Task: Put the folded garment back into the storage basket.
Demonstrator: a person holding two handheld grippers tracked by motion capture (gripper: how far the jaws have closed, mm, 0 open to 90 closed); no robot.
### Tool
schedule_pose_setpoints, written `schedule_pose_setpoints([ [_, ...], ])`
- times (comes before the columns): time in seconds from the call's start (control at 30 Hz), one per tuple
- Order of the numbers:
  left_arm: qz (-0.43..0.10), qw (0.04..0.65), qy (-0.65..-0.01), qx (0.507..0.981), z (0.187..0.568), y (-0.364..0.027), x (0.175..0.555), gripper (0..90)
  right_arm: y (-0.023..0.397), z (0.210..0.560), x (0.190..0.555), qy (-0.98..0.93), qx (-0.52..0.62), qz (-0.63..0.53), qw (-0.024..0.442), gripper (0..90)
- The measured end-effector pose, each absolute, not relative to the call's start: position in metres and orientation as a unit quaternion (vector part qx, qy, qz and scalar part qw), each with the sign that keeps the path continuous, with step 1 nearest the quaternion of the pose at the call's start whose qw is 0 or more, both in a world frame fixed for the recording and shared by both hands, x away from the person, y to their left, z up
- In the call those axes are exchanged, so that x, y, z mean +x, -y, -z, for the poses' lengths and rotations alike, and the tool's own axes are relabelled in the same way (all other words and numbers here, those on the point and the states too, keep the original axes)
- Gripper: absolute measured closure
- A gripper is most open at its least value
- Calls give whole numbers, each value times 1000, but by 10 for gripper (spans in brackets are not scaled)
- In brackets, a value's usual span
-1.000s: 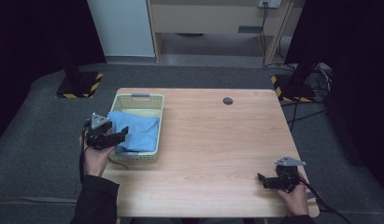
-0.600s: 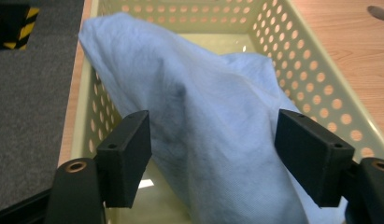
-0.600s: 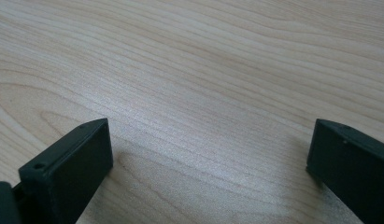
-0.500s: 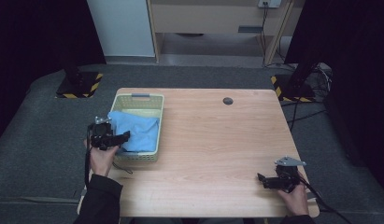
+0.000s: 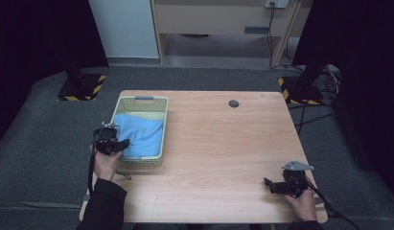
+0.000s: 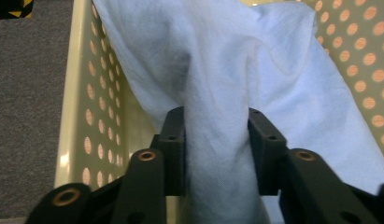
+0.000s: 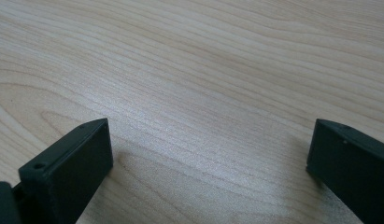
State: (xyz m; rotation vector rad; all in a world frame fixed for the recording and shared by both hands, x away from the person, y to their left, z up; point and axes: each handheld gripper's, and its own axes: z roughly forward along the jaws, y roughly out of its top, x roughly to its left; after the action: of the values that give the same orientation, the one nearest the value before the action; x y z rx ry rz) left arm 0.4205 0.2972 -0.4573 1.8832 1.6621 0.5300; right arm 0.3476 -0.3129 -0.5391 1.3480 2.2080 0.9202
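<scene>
Grasp step: left tongs [image 6: 216, 154] just closed on a fold of the cloth [image 5: 139, 134], pads pressing it from both sides, at the near left corner of the basket [image 5: 162, 125]. Right tongs [image 7: 208, 163] open and idle on the desk [image 5: 223, 153], far right of the basket. Next, likely: lift straight up, clearing the basket wall without snagging or dragging it.

One blue cloth [image 5: 139, 134], one perforated basket [image 5: 139, 101], one wooden table [image 5: 223, 143], two hand-held grippers.

Left gripper [image 5: 121, 143] on basketed blue cloth [image 5: 142, 134]
</scene>
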Motion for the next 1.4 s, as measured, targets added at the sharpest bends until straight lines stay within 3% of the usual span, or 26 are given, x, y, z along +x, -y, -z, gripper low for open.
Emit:
schedule_pose_setpoints([
  [0.17,-225,258,-594,728,456,-294,424,682,312,539,348,-788,482,-328,195,3],
  [0.33,-294,203,-516,778,456,-283,427,683,313,539,348,-789,481,-329,197,3],
  [0.43,-290,194,-526,776,457,-285,431,675,313,539,348,-789,481,-329,197,3],
  [0.5,-295,174,-549,763,459,-289,434,630,313,539,348,-789,481,-328,196,3],
  [0.57,-308,146,-564,752,462,-291,436,489,313,539,348,-789,481,-328,197,3],
  [0.63,-296,169,-575,743,461,-293,434,456,312,539,347,-789,481,-328,196,3],
  [0.73,-290,233,-577,727,449,-296,431,304,312,539,347,-789,480,-329,196,3],
  [0.8,-259,321,-561,718,440,-299,426,309,312,539,347,-790,480,-328,196,3],
  [0.9,-233,369,-555,708,436,-298,424,317,312,539,347,-790,480,-328,196,3],
  [1.1,-231,305,-578,720,447,-291,429,307,312,539,347,-790,480,-328,196,3],
  [1.4,-179,296,-596,725,467,-298,437,301,312,539,347,-790,480,-328,196,3],
])
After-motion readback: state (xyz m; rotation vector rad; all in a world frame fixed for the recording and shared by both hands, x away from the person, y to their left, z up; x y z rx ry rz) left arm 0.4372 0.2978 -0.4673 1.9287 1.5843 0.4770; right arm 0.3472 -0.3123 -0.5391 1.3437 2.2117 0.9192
